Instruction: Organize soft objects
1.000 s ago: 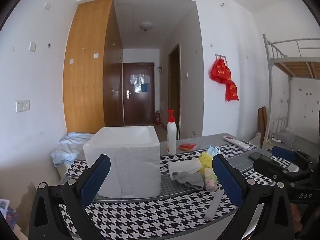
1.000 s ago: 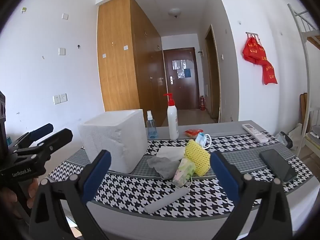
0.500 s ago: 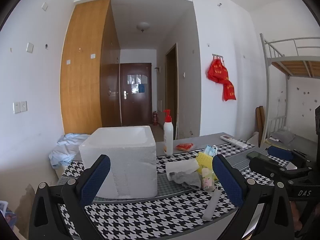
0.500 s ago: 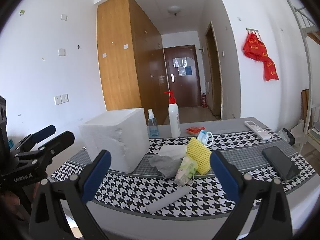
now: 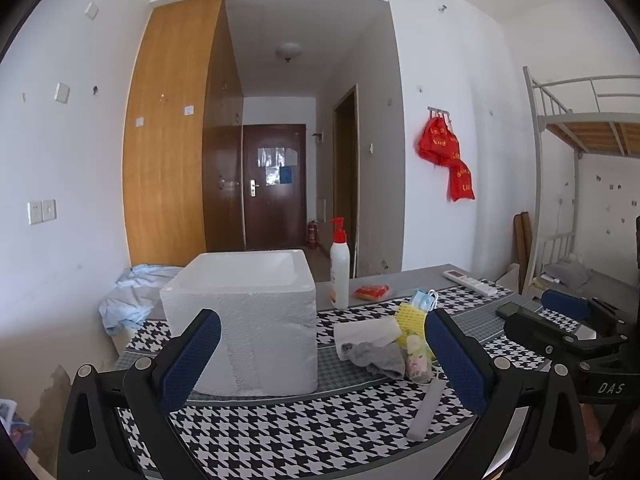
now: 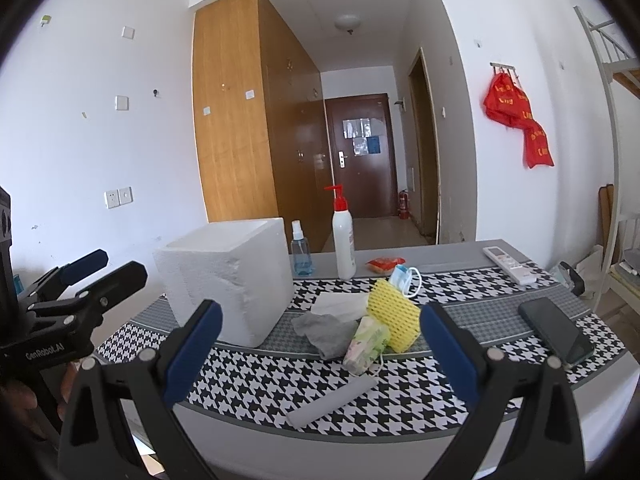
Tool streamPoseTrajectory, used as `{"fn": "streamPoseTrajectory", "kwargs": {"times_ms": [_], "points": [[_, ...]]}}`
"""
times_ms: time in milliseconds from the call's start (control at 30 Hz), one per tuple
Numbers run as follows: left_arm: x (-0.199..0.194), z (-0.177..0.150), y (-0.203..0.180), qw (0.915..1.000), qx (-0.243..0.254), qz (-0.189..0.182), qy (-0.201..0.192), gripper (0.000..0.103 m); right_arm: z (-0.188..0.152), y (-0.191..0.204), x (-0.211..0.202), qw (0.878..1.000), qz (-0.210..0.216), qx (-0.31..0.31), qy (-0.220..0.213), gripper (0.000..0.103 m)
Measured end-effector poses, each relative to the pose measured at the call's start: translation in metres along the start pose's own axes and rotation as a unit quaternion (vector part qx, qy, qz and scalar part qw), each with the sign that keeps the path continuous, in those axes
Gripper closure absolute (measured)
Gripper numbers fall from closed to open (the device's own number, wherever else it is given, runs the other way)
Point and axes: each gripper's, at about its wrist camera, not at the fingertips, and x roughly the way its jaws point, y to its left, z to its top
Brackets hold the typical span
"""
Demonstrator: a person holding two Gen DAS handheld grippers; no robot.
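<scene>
your left gripper (image 5: 322, 354) was held with its jaws spread wide and nothing between them, short of the table's near edge; your right gripper (image 6: 320, 346) stood likewise, agape and empty. just beyond them, on the houndstooth table cloth (image 6: 256, 380), lay the soft items in one cluster: a grey foam stick (image 6: 332, 402) nearest the edge, then a tissue pack (image 6: 366, 344), a grey cloth (image 6: 326, 332), a yellow foam net (image 6: 394, 320), a white folded paper (image 6: 342, 304) and a face mask (image 6: 404, 276) behind. the white foam box (image 5: 244, 320) stood open-topped to the left of the cluster, close beside it. a pump bottle (image 6: 344, 238) stood behind, and a phone (image 6: 556, 330) lay to the right.
</scene>
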Motion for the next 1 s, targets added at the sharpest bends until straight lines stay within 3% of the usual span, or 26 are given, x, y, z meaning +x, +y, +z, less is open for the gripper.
{"fn": "streamPoseTrajectory", "kwargs": {"times_ms": [533, 1000], "points": [[0.004, -0.002, -0.004, 1.0, 0.004, -0.001, 0.006, 0.001, 0.001, -0.003, 0.004, 1.0, -0.007, 0.002, 0.004, 0.002], [0.024, -0.006, -0.017, 0.998, 0.023, -0.043, 0.041, 0.001, -0.002, -0.022, 0.023, 0.999, -0.027, 0.016, 0.025, 0.002]]}}
